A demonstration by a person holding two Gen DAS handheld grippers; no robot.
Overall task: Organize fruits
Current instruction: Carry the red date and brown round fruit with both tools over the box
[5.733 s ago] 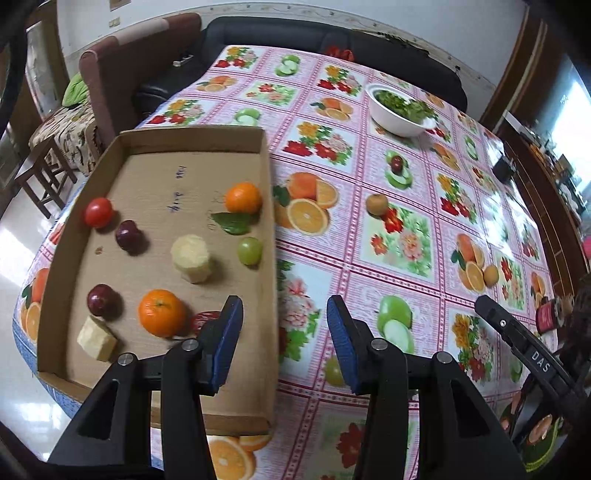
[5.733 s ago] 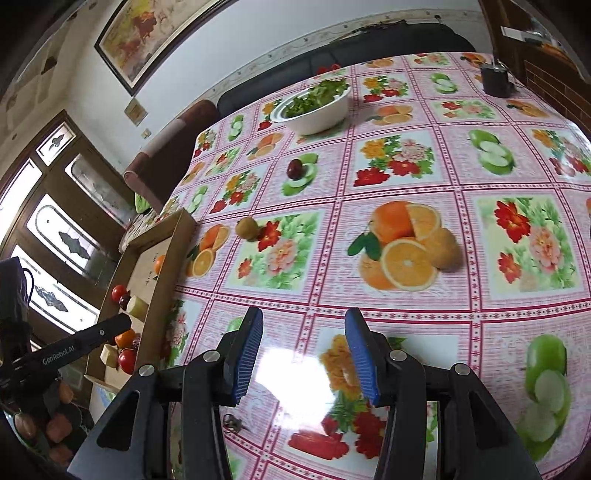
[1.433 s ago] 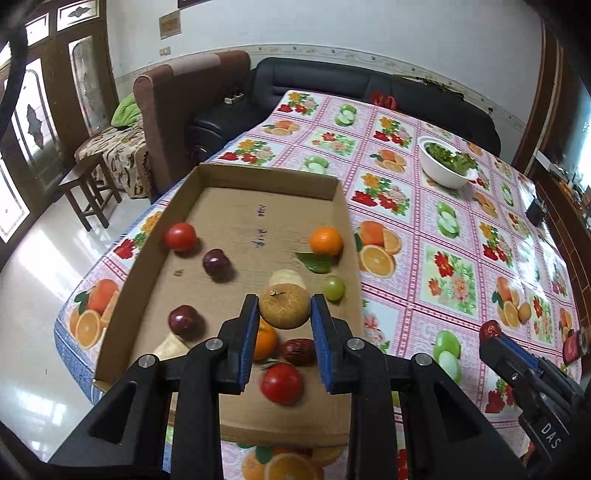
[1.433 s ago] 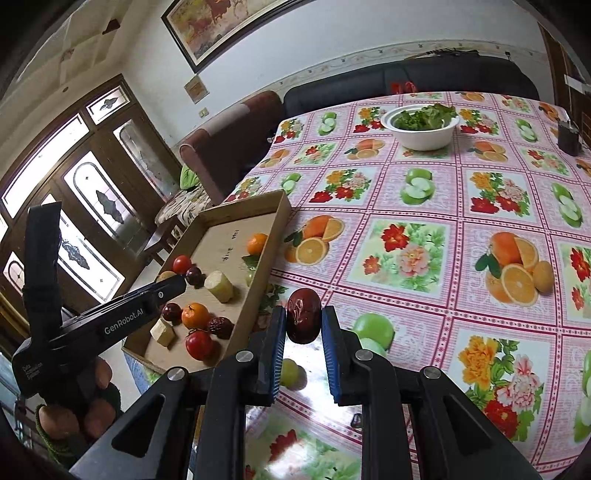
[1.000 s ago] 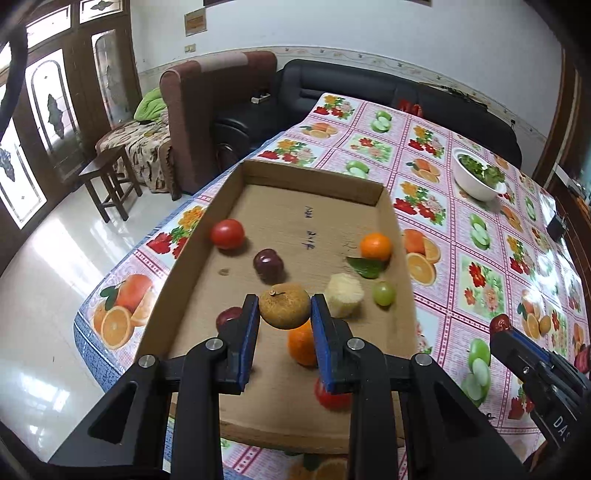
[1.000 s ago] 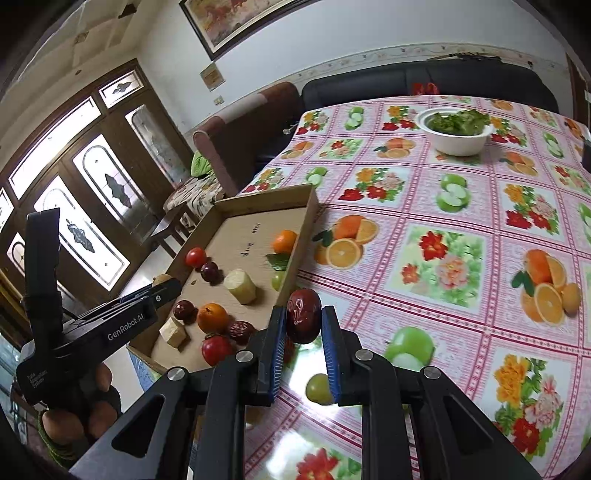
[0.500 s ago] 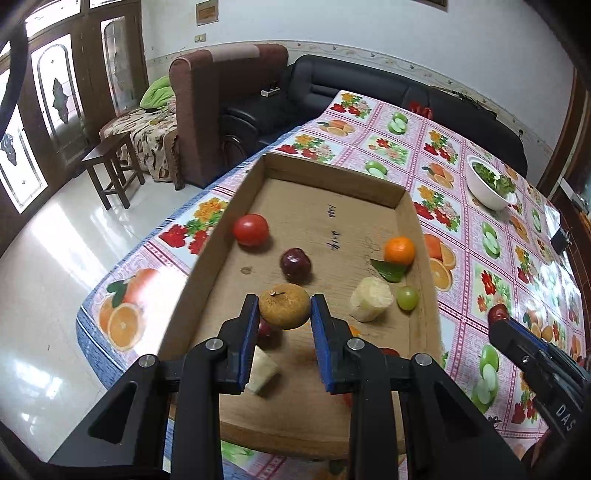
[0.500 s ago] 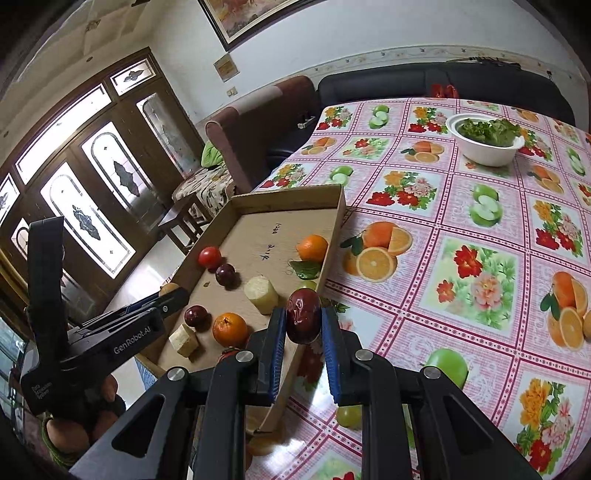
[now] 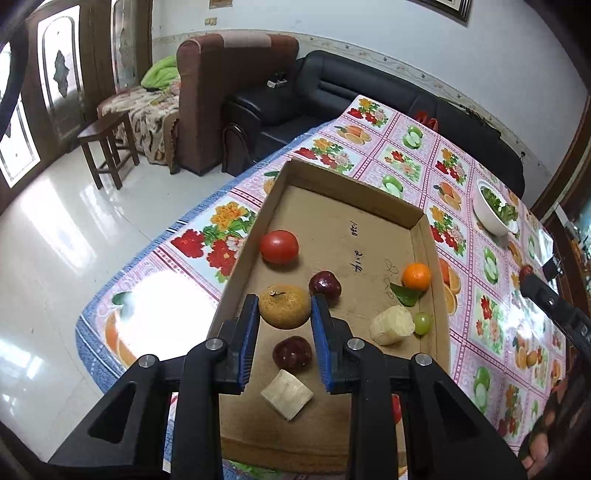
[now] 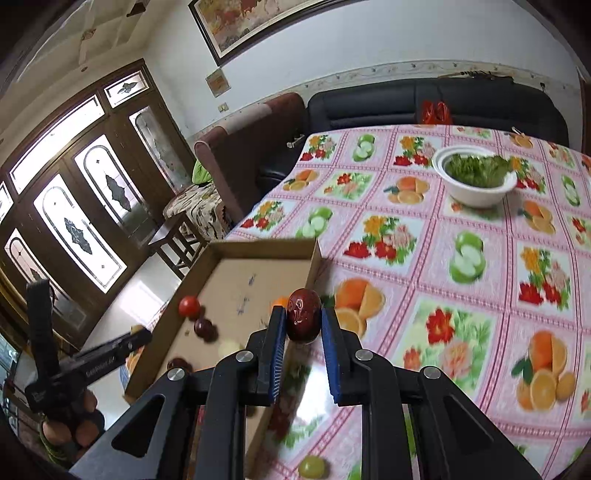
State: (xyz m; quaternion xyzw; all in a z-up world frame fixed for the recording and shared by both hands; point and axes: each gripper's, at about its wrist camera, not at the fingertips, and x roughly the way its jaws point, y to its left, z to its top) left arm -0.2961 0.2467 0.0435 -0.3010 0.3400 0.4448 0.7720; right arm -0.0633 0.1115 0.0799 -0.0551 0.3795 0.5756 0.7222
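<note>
Above the shallow cardboard tray [image 9: 419, 218], my left gripper [image 9: 284, 325] clamps a brown round fruit [image 9: 284, 311], my right gripper [image 10: 303, 332] a dark red date [image 10: 303, 319]; one green grape [image 10: 311, 466] remains on the desk [image 10: 480, 295].

A brown armchair [image 9: 236, 99] stands at upper centre of the left view, a black sofa [image 9: 369, 96] to its right. A wooden stool [image 9: 107, 144] sits at left on the shiny floor [image 9: 55, 240]. A white bowl [image 10: 474, 181] of greens rests upper right in the right view, a framed painting [image 10: 255, 26] above.
</note>
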